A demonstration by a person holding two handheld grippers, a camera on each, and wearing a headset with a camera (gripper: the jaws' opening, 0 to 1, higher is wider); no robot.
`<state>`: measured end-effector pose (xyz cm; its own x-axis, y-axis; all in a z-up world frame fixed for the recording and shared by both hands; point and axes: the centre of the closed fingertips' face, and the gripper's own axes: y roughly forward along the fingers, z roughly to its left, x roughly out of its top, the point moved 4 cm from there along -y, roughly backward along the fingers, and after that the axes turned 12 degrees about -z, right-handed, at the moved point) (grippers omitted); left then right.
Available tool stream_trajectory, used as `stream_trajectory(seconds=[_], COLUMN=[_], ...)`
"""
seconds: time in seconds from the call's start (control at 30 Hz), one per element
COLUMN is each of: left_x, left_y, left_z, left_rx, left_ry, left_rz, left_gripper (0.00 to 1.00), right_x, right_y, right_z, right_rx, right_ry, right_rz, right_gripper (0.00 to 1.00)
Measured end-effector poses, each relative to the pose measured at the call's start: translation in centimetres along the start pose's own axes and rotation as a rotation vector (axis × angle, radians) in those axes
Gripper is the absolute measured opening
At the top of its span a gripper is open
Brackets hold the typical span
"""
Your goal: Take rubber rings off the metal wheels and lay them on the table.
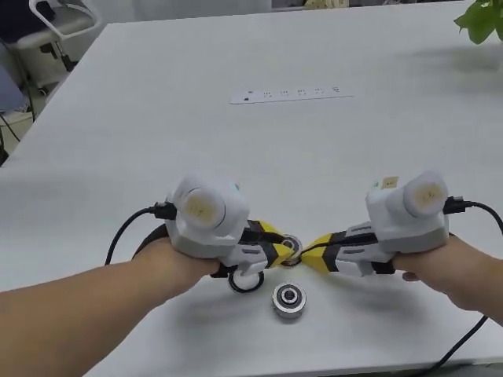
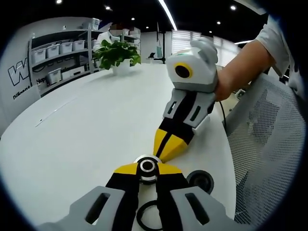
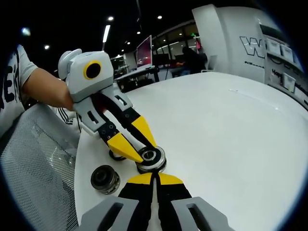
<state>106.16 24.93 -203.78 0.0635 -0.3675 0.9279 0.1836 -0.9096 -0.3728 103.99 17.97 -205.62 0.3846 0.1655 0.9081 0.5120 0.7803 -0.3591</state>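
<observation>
Currently, both grippers are meeting tip to tip near the front edge of the white table (image 1: 236, 157). The left gripper (image 1: 281, 250) is clamping a metal wheel (image 1: 292, 247) between its two yellow jaw tips; in the left gripper view, the tips are sitting on either side of the wheel's rim. The wheel is being held just above the table surface, between the two tools.

The right gripper (image 1: 308, 255) is pointing at the same wheel from the opposite side. Its jaws are pressing together, with only a thin slit showing between them in the right gripper view, and their tips are touching the wheel's edge. Whether they are pinching anything on that rim cannot be told.

A second wheel (image 1: 288, 301) is lying flat on the table, just in front of the held one and apart from both tools. A black rubber ring (image 1: 245, 291) is lying loose on the table, partly under the left gripper's jaws and beside the second wheel.

A white power strip (image 1: 291, 95) is lying well beyond the work area, and a green plant (image 1: 483, 20) is standing at the far right corner.
</observation>
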Motion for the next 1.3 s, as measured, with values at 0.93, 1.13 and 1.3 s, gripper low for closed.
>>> stream_trajectory(seconds=[0.93,1.13,1.3], left_x=[0.1,0.1,0.1], left_y=[0.1,0.2,0.3], left_z=[-0.3,-0.3,-0.3], left_rx=[0.043,0.045,0.049], left_ry=[0.009,0.011,0.012], left_rz=[0.017,0.018,0.018], left_gripper=[0.07,0.07,0.07], right_x=[1.1,1.3,1.6], right_y=[-0.5,-0.5,-0.2], right_z=[-0.4,-0.3,0.1], right_rx=[-0.053,-0.052,-0.035], right_ry=[0.217,0.223,0.216], right_rz=[-0.105,-0.105,-0.106], right_gripper=[0.0,0.0,0.0])
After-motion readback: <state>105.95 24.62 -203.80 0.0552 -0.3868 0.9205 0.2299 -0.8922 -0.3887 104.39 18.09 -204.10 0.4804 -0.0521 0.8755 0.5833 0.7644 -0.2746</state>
